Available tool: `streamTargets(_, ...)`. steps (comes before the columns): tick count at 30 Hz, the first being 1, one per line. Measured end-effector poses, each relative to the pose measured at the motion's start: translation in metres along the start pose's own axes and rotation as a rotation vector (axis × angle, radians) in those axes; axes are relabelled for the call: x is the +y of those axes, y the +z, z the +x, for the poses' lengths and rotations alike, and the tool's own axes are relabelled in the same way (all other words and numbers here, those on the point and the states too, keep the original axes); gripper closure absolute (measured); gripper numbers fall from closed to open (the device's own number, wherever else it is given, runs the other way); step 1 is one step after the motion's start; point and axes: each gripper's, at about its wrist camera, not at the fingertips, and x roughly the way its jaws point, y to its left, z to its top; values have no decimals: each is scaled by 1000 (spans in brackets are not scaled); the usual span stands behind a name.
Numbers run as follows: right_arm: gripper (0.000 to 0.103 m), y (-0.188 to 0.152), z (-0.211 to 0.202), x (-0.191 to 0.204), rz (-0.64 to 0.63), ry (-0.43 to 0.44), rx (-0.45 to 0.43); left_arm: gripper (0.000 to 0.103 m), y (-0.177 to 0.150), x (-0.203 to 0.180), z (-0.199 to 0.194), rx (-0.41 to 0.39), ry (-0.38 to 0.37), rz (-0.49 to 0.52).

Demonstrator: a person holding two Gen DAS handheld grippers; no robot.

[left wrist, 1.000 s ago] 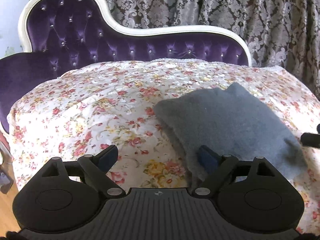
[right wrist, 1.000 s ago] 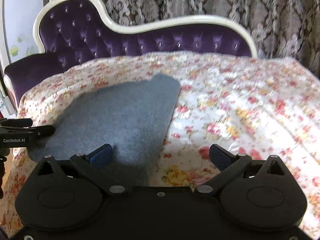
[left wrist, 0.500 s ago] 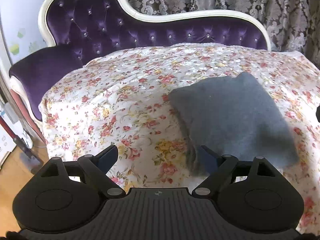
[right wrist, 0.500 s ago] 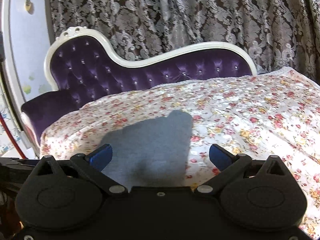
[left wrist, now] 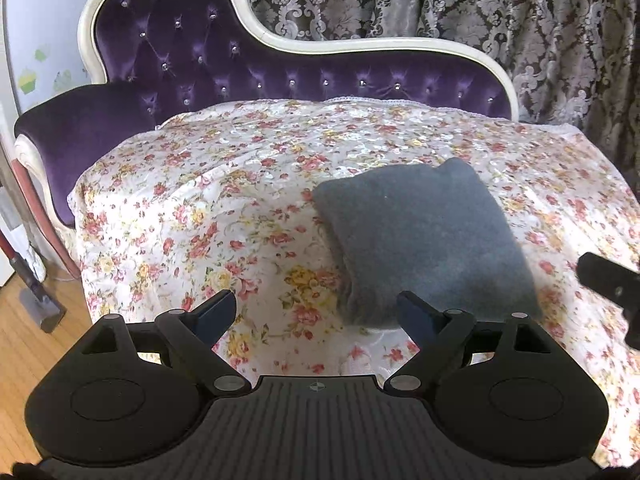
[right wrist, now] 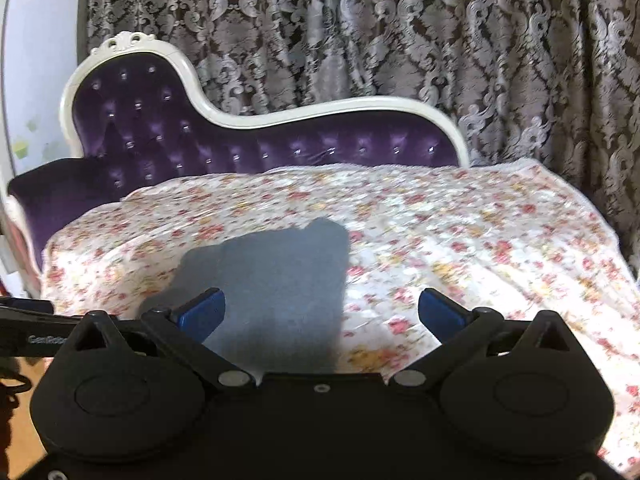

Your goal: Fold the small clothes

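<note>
A folded grey cloth (left wrist: 424, 236) lies flat on the floral sheet (left wrist: 224, 208) that covers the sofa; it also shows in the right wrist view (right wrist: 276, 284). My left gripper (left wrist: 316, 312) is open and empty, held back from the sofa's front edge, left of the cloth's near corner. My right gripper (right wrist: 320, 310) is open and empty, pulled back in front of the cloth. The right gripper's tip (left wrist: 608, 280) shows at the left wrist view's right edge. The left gripper's body (right wrist: 28, 328) shows at the right wrist view's left edge.
A purple tufted sofa back (left wrist: 248, 60) with a white frame rises behind the sheet. A patterned curtain (right wrist: 400, 40) hangs behind it. Wooden floor (left wrist: 24, 352) and a vacuum head (left wrist: 40, 304) lie to the left of the sofa.
Both grippers have pulled back and up from the cloth, staying open. The cloth lies where it was, farther from both cameras.
</note>
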Motion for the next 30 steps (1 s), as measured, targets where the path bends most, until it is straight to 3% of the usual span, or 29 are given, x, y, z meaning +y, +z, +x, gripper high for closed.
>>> streamTargets(8, 1, -8, -4, 4, 36, 86, 75, 16, -7, -3, -6, 10, -4, 9)
streamTargets(30, 1, -14, -3, 6, 28, 79, 120, 16, -15, -3, -2, 54, 9, 14)
